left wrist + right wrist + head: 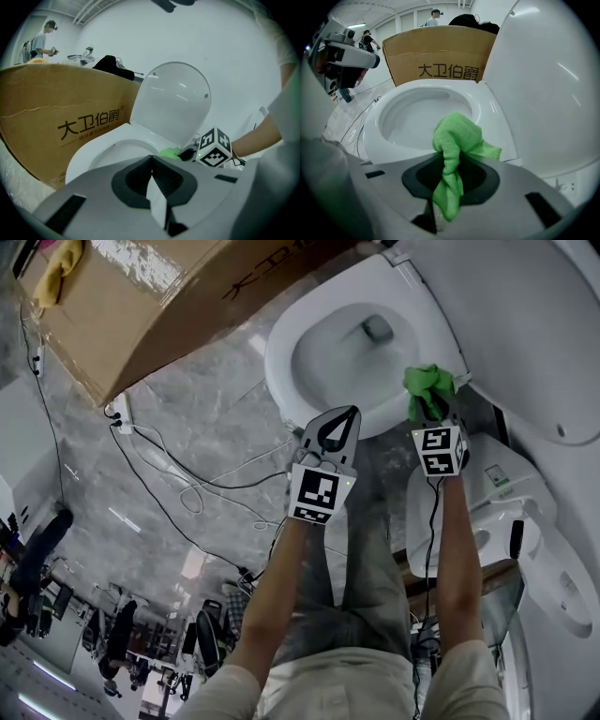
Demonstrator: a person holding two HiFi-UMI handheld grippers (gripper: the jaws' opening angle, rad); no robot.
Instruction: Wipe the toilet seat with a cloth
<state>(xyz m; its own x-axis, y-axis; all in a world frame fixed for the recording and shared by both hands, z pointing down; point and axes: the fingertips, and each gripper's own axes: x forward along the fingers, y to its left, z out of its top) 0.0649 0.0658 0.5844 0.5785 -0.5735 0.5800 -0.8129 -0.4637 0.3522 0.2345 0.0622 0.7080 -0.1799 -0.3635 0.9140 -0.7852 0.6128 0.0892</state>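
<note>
Right hand-held gripper [448,190] is pinching a green cloth [457,136] over the toilet seat [281,367].
Its jaws are clamping the cloth's lower folds, and the bunched upper part is hanging above the seat's rim beside the raised lid [525,315]; contact with the rim cannot be confirmed. Left hand-held gripper [152,174] is hovering at the seat's front edge with jaws pressed together and nothing between them. A cardboard box [141,315] is standing beside the toilet on the marble floor [197,418].
</note>
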